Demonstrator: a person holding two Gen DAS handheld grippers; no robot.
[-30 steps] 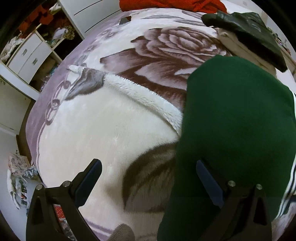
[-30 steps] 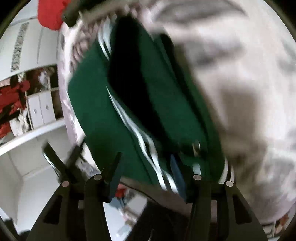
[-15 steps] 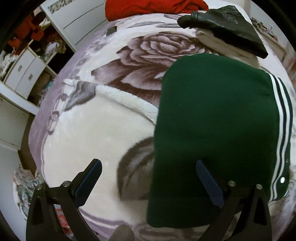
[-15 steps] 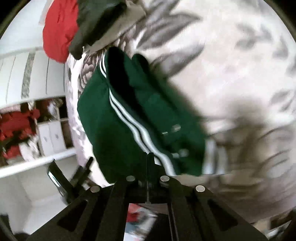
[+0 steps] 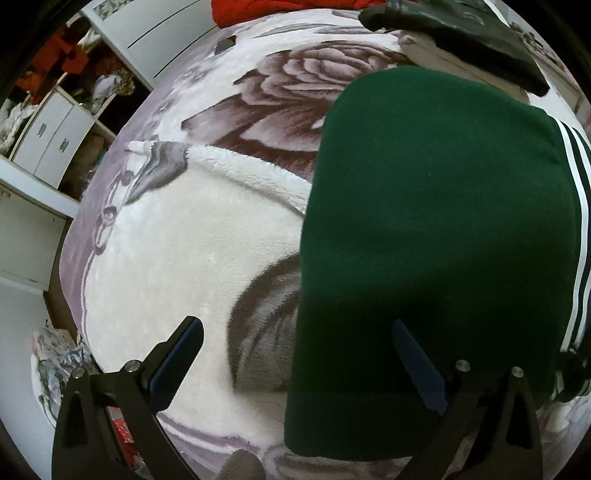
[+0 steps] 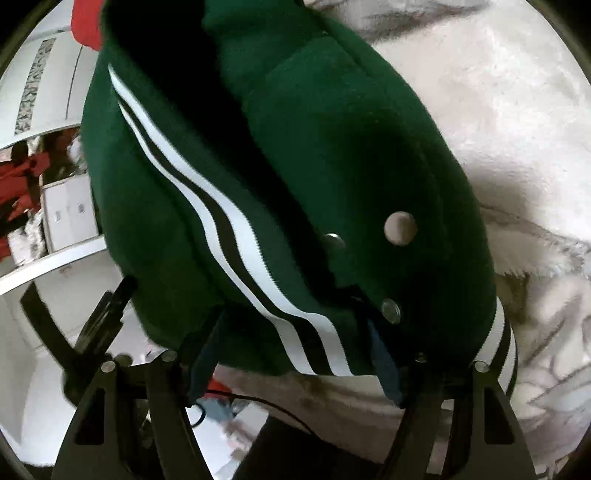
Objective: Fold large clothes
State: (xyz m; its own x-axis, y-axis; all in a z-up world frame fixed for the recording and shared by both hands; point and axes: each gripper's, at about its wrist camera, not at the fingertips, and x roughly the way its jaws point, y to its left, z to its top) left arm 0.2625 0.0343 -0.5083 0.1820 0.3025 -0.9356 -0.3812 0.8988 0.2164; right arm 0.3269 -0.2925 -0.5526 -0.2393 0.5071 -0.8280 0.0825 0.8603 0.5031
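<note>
Left wrist view: your left gripper point(image 5: 295, 354) hangs wide open above the floral fleece blanket point(image 5: 177, 251), gripping nothing. Its right finger overlaps the folded green varsity jacket point(image 5: 436, 229), which lies on the right half of the blanket, striped hem to the right. A dark garment point(image 5: 461, 33) and a red garment point(image 5: 288, 7) lie at the far edge.

Right wrist view: your right gripper point(image 6: 295, 354) has just been opening and now stands about half open. The jacket's near striped hem point(image 6: 236, 236) sits between the fingers, and no clamping is visible. Snap buttons point(image 6: 400, 228) face up.

Risk: lifting now likely drags the hem, so the stacked layers could slide apart and undo the fold.
</note>
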